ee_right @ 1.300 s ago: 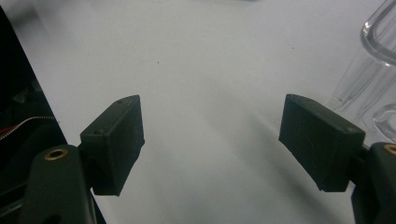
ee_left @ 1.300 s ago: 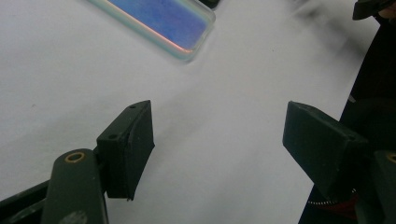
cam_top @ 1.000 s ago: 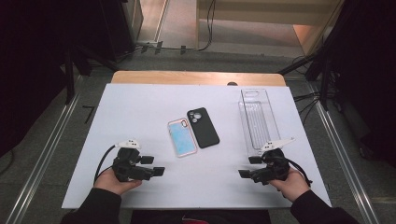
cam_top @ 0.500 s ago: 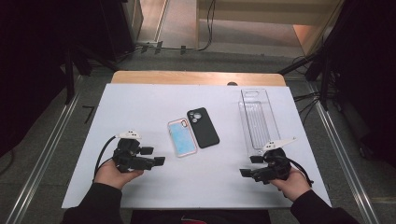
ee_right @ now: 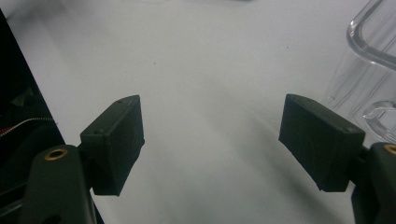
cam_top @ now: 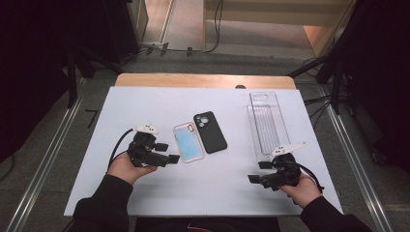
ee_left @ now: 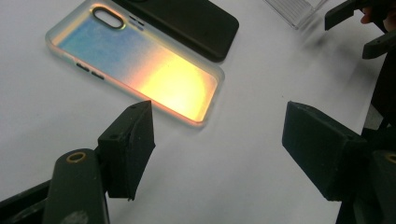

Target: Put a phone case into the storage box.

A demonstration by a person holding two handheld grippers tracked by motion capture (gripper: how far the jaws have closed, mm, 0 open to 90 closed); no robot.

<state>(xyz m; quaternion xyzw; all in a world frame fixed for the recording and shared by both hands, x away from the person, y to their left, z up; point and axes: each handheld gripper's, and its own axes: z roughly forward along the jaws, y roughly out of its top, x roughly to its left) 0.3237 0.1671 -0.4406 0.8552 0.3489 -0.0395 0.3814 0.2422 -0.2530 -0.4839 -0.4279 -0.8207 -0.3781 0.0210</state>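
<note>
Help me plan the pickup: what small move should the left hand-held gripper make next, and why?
Probably ease the left hand-held gripper forward a little toward the shimmery phone case. Its jaws stand open with nothing between them, and the case's near corner lies just ahead of the left jaw, flat on the white table beside the black phone case. Closing now would likely grab nothing.

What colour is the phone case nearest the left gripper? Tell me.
Translucent iridescent phone case, blue fading to orange-yellow; clearest in the left gripper view.
</note>
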